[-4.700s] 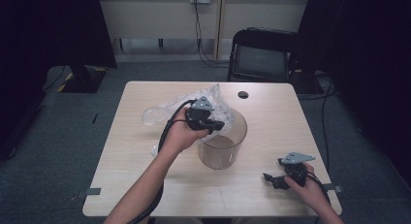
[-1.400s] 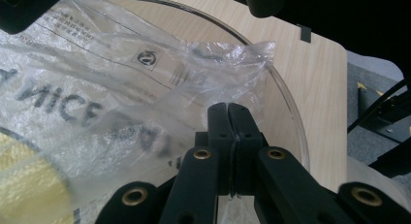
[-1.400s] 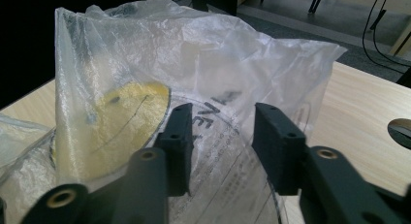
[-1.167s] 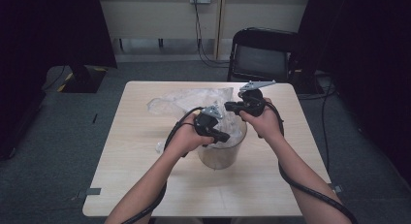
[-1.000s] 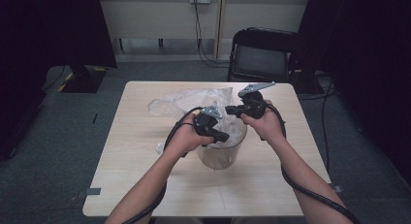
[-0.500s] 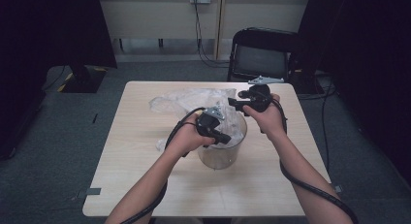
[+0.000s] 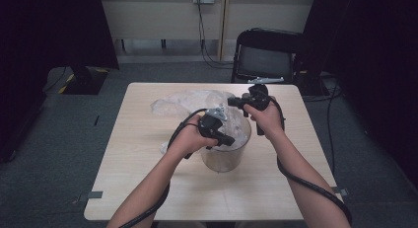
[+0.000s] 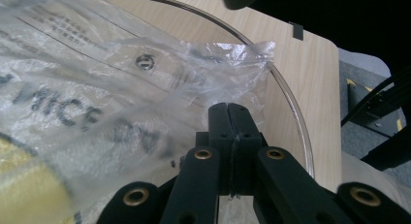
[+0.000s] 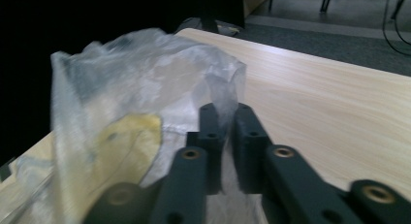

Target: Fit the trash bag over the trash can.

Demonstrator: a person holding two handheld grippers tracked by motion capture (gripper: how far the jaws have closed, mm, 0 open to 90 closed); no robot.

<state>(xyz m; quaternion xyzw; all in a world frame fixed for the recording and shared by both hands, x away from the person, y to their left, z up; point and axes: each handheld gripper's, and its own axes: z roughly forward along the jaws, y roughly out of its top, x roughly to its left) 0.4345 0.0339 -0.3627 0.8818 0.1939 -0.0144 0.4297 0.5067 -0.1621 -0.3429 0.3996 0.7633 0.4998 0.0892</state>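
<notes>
Two tools over clear container (image 7: 226, 144), mid counter (image 7: 148, 183). Left tool (image 7: 231, 140) at near-left rim of container, tips down inside the mouth. Left gripper view: jaws pressed flat together, thin film of clear plastic bag (image 8: 97, 88) pinched in the seam; curved container rim (image 8: 291, 98) running just past the tips. Bag printed with dark lettering, small round mark visible, yellow patch at lower left of that view. Right tool (image 7: 232, 102) at far-right side of container, pointing left toward the bag (image 7: 192, 102). Right gripper view: jaws just closed further, narrow slit between them, strip of bag film (image 9: 223, 103) standing up in that slit and caught there; view blurred, so exact pad contact hard to confirm. Bag bunched and puffed up left of the jaws, yellow patch showing through the film. Rest of bag spilling out over far-left rim onto counter, crumpled. Black folding chair (image 7: 266, 55) behind the counter, wall socket with cables (image 7: 203, 11) above it.
</notes>
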